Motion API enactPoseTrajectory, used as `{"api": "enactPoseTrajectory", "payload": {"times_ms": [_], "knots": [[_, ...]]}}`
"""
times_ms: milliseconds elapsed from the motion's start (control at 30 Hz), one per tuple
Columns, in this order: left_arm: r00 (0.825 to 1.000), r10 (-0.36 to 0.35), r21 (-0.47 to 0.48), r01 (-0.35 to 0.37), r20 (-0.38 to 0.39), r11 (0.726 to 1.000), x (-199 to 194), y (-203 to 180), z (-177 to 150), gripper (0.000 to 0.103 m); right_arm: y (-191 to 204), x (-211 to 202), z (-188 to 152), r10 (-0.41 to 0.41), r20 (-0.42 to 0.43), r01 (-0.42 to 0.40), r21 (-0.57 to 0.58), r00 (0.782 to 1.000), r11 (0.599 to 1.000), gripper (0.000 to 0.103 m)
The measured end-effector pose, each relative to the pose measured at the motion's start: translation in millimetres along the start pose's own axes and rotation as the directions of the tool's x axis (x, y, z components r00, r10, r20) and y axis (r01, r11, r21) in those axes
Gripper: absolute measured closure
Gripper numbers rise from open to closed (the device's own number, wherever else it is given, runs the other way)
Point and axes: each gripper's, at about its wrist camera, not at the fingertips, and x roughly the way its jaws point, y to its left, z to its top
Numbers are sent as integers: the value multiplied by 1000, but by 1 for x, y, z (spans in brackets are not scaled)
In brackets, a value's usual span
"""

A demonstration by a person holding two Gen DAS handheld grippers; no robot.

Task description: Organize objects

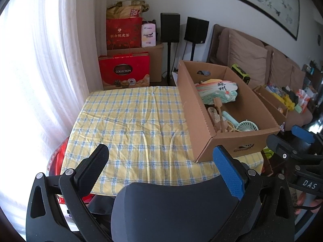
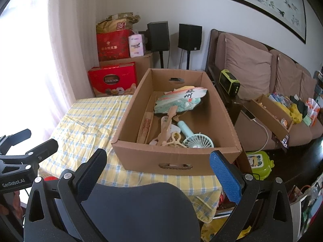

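Left wrist: hand-held gripper [image 1: 161,161] wide open, empty.

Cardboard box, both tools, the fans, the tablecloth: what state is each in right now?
Cardboard box: open-topped, upright on the table, holding items.
Paper fan: lying flat in the box, on top of other items.
Mint handheld fan: lying in the box's near end.
Checked tablecloth: spread out, wrinkled.
Left tool: open, holding nothing.
Right tool: open, holding nothing, facing the box.
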Motion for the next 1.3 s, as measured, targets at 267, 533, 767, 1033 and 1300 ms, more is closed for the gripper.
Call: {"api": "enactPoseTrajectory", "payload": {"times_ms": [267,533,767,1033,1300], "knots": [[1000,12,4,-12,-3,1000,1,-2,0,0,0,0,-1,-2,1,2,4,1000,1000,0],[1000,15,-4,-15,-16,1000,4,-1,0,0,0,0,-1,-2,1,2,5,1000,1000,0],[1000,11,-8,-11,-13,1000,3,-1,1,0,0,-1,-1,-3,2,3,5,1000,1000,0],[1000,13,-4,-13,-14,1000,3,-1,0,0,0,-1,-1,-2,1,2,5,1000,1000,0],[1000,14,-1,-14,-14,1000,3,-2,0,0,-1,-1,-1,-2,2,2,6,1000,1000,0]]}}
